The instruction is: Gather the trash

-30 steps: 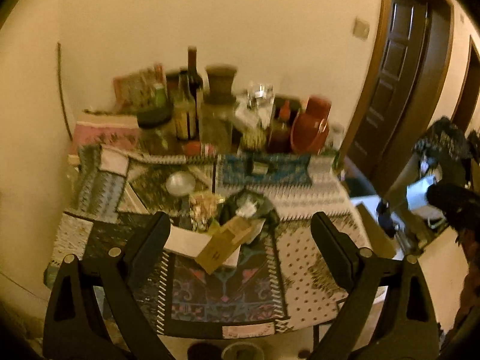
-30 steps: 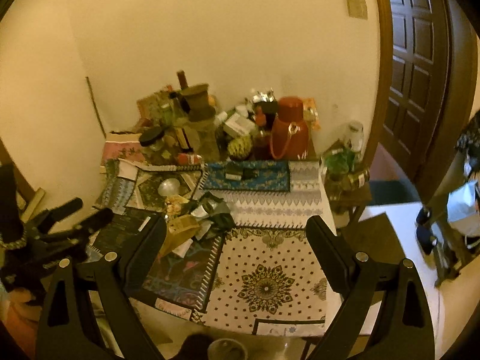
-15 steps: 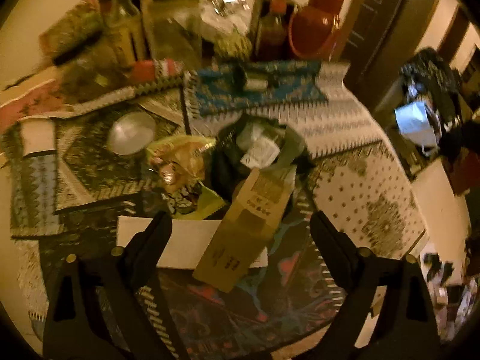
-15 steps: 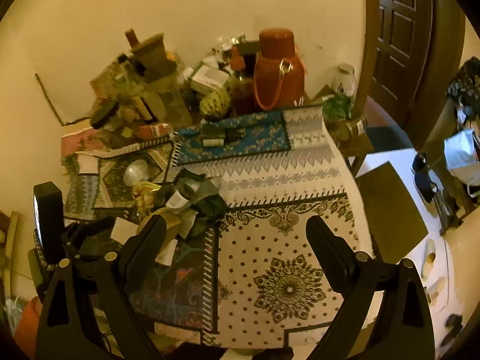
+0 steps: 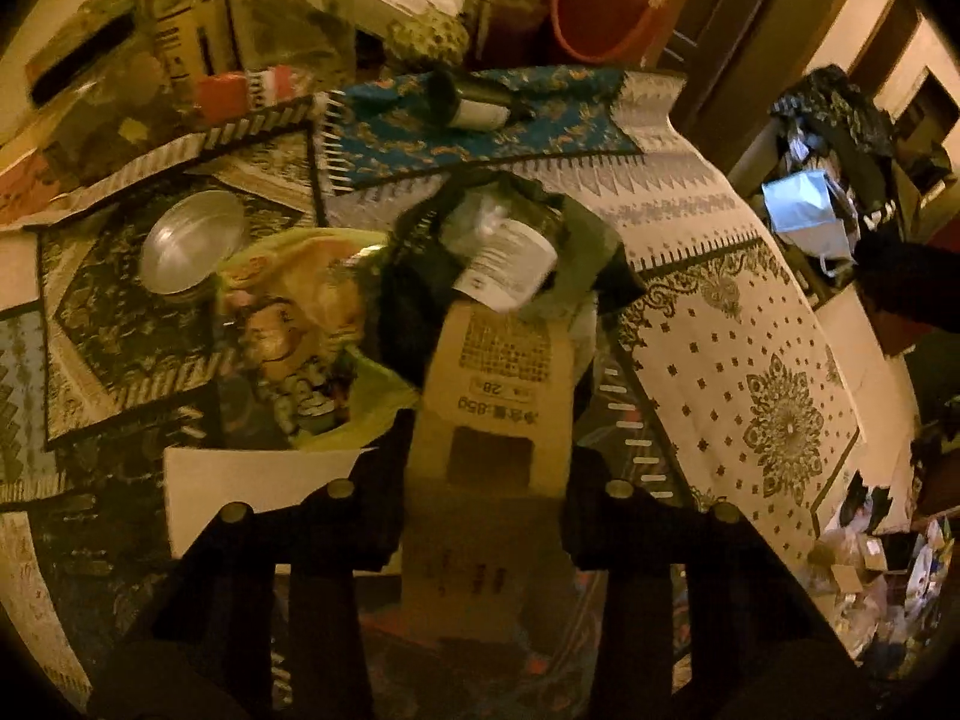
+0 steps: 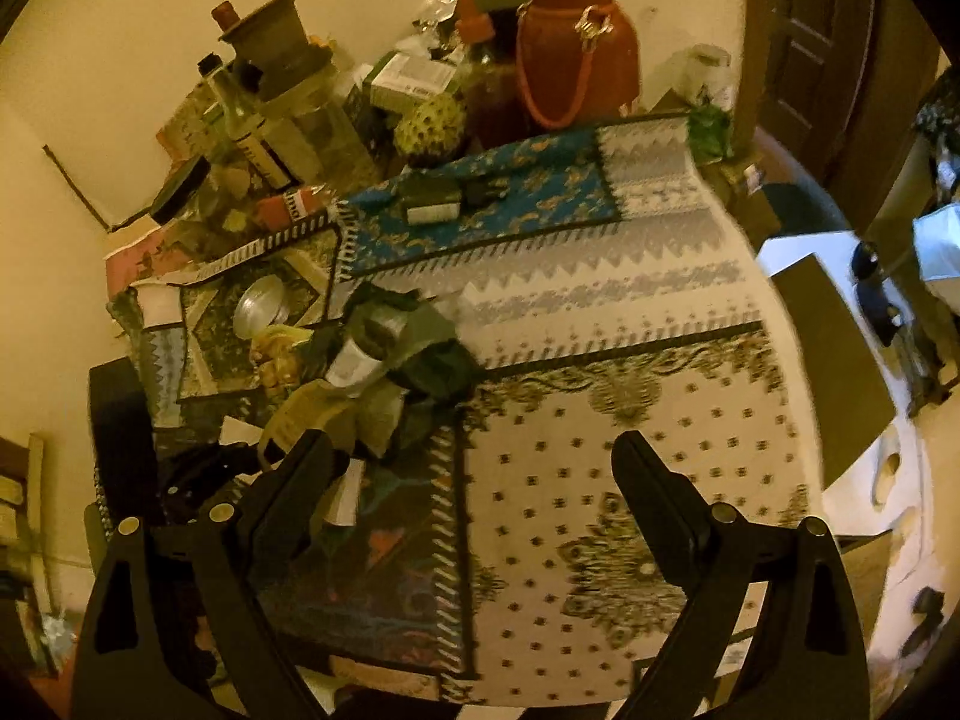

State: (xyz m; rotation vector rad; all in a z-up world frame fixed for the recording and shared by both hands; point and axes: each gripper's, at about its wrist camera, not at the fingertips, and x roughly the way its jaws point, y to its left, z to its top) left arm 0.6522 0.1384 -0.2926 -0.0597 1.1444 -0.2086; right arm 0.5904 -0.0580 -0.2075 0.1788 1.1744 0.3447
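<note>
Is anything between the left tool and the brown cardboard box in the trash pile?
Nothing visible does. The brown cardboard box already lies between the fingers of the left tool, which close against its sides. The white-labelled can and dark wrapper sit beyond the box's far end, not in the way.

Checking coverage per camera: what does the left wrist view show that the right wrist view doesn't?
Left wrist only: the print on the brown carton, which sits between the left gripper fingers, and the blue bag off the table.
Right wrist only: the whole red flask, the wall, and the right gripper open above the tablecloth.
Both: the trash pile, the metal bowl and the carton.
</note>
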